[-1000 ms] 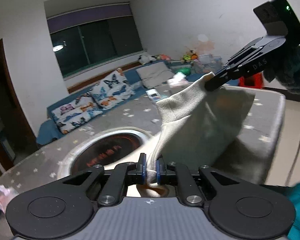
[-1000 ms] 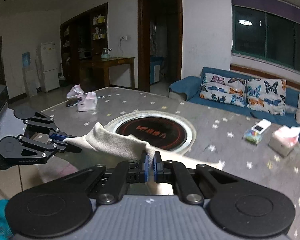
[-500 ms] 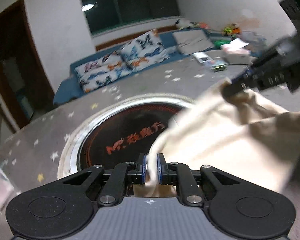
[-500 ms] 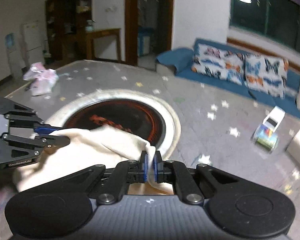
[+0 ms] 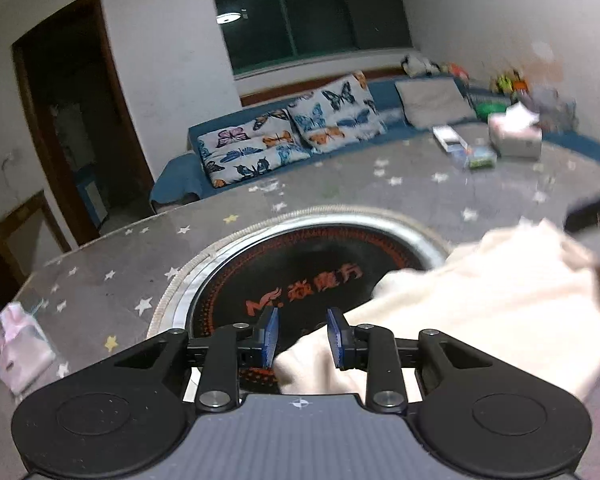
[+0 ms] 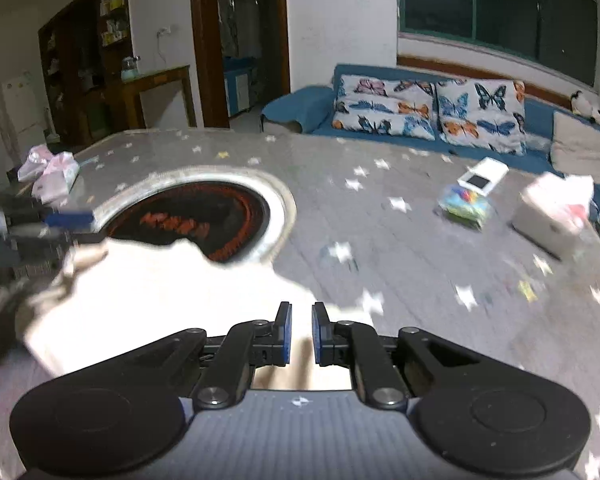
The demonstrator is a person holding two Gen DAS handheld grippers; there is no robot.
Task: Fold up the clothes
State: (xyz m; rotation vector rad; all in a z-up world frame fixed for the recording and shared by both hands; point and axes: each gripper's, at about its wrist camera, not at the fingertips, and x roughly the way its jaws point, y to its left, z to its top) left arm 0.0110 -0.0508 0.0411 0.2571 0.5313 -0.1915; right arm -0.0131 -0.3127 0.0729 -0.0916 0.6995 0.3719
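Note:
A cream cloth (image 5: 480, 312) lies folded on the grey star-patterned table (image 5: 340, 188), partly over the round black burner (image 5: 300, 276). My left gripper (image 5: 302, 336) is open, its fingers on either side of the cloth's near corner. In the right wrist view the cloth (image 6: 160, 304) lies in front of my right gripper (image 6: 301, 334), which is open with a small gap over the cloth's edge. The left gripper's blurred fingers (image 6: 66, 220) show at the far left there.
A tissue box (image 6: 552, 220), a small colourful pack (image 6: 466, 206) and a white box (image 6: 484, 176) sit at the table's far right. A pink bag (image 6: 54, 170) lies at the left edge. A blue sofa with butterfly cushions (image 6: 428, 116) stands behind the table.
Both grippers lowered the cloth onto the table and opened, letting go of it. The cloth now lies flat instead of hanging between them.

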